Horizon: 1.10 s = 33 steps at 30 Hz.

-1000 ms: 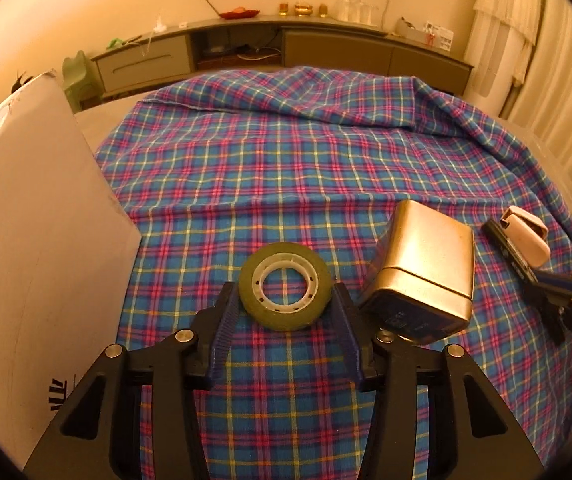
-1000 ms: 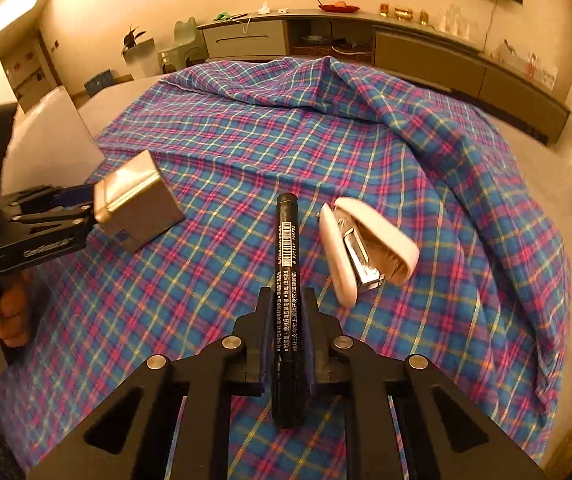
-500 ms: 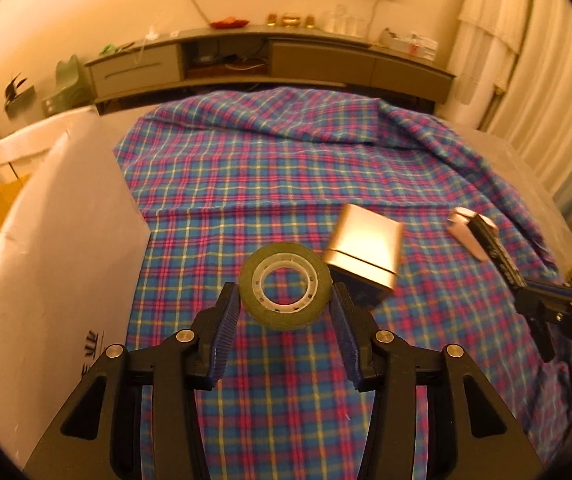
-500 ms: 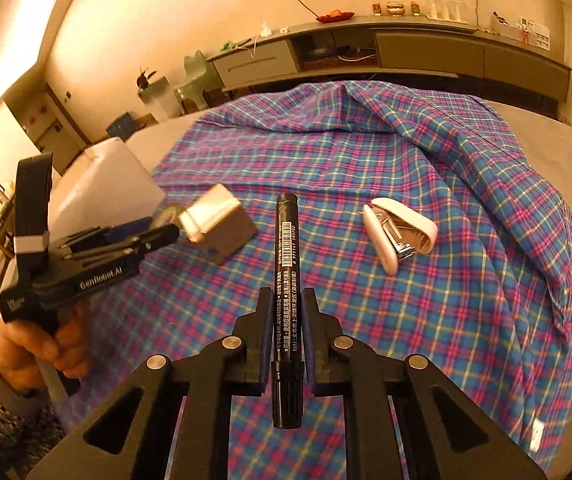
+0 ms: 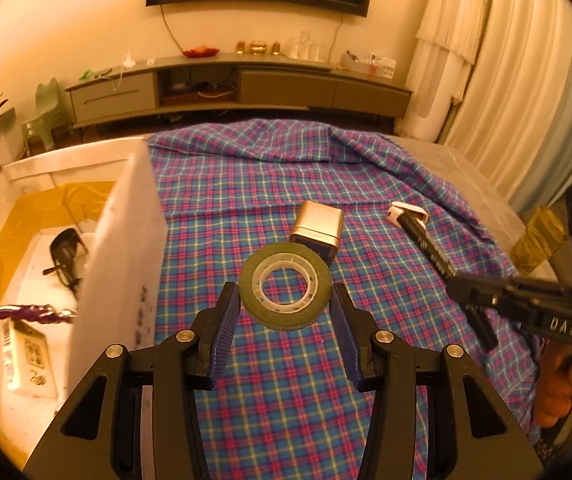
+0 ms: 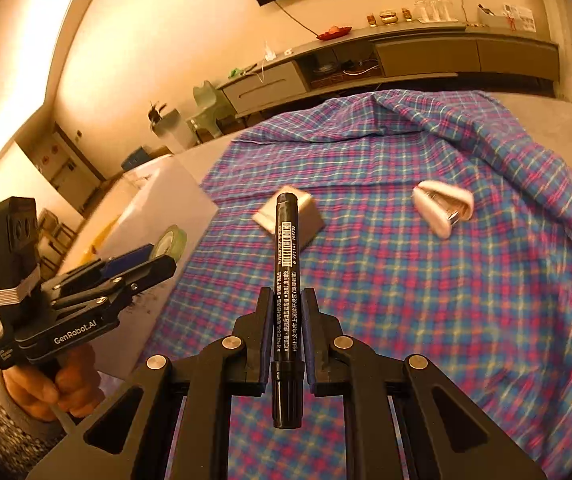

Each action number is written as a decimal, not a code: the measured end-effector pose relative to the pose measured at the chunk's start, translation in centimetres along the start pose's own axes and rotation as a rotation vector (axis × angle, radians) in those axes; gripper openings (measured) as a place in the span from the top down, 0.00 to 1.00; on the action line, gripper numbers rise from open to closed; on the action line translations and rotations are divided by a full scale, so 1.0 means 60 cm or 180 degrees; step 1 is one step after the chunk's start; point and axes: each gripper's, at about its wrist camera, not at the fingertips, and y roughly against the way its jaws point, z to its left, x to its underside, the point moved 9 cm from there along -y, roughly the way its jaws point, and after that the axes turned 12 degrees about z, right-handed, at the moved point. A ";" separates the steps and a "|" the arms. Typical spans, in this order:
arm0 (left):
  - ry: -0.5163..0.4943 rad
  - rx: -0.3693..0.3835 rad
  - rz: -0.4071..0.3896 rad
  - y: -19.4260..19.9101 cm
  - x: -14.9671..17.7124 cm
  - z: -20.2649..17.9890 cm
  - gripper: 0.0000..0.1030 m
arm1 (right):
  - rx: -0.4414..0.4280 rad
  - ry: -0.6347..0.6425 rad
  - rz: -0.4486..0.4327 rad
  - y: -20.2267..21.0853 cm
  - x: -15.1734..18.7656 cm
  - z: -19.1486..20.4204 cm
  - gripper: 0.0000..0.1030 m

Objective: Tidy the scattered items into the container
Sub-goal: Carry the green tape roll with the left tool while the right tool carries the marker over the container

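Observation:
My left gripper (image 5: 286,300) is shut on a green tape roll (image 5: 286,285) and holds it high above the plaid cloth, just right of the white box (image 5: 126,240). My right gripper (image 6: 286,300) is shut on a black marker (image 6: 286,264), held up over the cloth. The marker also shows in the left wrist view (image 5: 433,256). A metal tin (image 5: 317,226) and a white stapler (image 6: 443,208) lie on the cloth. The tape roll shows in the right wrist view (image 6: 170,242) beside the box (image 6: 162,216).
The box's inside (image 5: 26,280) holds black glasses (image 5: 66,256), a purple item (image 5: 22,312) and a small packet (image 5: 32,360). The plaid cloth (image 5: 286,184) covers the table. A low cabinet (image 5: 242,88) stands along the back wall.
Both grippers have risen and drawn back with their loads. The left one has shifted towards the box, whose open inside has come into view. The tin and stapler now look farther away.

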 end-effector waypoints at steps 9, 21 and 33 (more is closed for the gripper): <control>0.0067 0.0176 -0.0230 0.078 0.012 0.021 0.54 | -0.0034 0.0065 -0.0102 -0.002 0.048 0.079 0.86; 0.0140 0.0338 -0.0445 0.151 0.026 0.042 0.54 | -0.0006 0.0181 -0.0220 0.022 0.078 0.166 0.86; 0.0281 0.0490 -0.0624 0.220 0.045 0.079 0.54 | 0.0035 0.0441 -0.0281 0.055 0.094 0.274 0.86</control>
